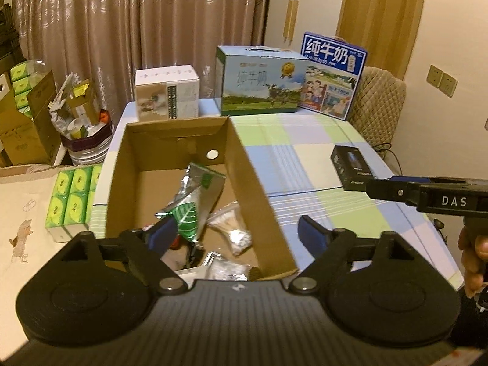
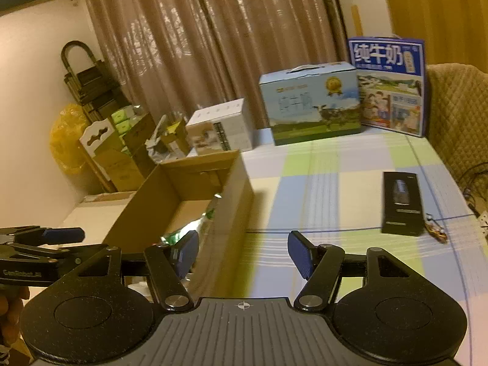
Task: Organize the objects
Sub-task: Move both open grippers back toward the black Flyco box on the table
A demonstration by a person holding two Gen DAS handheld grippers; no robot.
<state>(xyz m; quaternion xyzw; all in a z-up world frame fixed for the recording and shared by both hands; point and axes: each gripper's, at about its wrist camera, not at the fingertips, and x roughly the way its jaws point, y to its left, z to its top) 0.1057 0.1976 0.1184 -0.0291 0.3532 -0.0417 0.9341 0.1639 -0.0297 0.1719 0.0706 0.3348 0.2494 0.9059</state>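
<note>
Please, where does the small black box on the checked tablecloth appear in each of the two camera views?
Left wrist view: the small black box lies at the right, on the tablecloth, just beyond the right gripper reaching in from the edge.
Right wrist view: the same box lies at the right, on the cloth, right of the cardboard box.
Shared landmark: the blue milk carton standing at the table's far end.
</note>
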